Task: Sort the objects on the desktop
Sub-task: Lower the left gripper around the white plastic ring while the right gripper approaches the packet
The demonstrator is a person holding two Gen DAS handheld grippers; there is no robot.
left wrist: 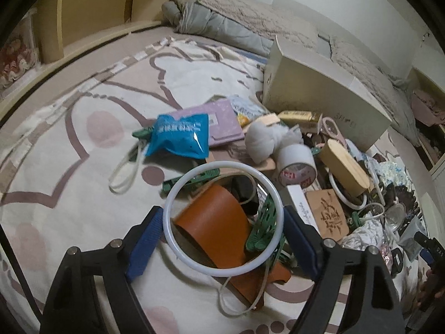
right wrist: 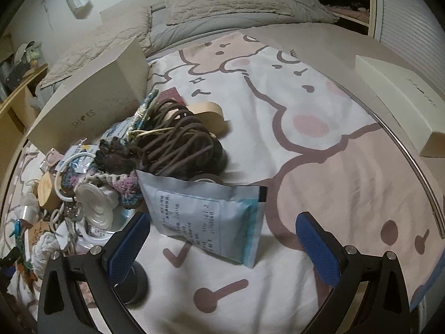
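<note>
My left gripper [left wrist: 222, 213] is shut on a white plastic ring [left wrist: 178, 186], with one blue pad against each side of it. Inside the ring I see a brown leather piece [left wrist: 217, 228] and a green clip [left wrist: 264, 222] lying on the bed sheet. My right gripper [right wrist: 222, 247] stands wide open, low over the sheet. A white and light-blue pouch [right wrist: 205, 220] lies flat between its fingers, nearer the left pad [right wrist: 125, 247], and neither pad presses on it. A heap of small items fills the right of the left wrist view and the left of the right wrist view.
The heap holds a blue pouch [left wrist: 178, 136], a purple notebook [left wrist: 219, 122], a tape roll [left wrist: 297, 167], a wooden oval box [left wrist: 345, 167] and a brown cord bundle [right wrist: 180, 139]. A beige shoebox [left wrist: 319, 89] stands behind. A flat white box [right wrist: 400, 97] lies at the right.
</note>
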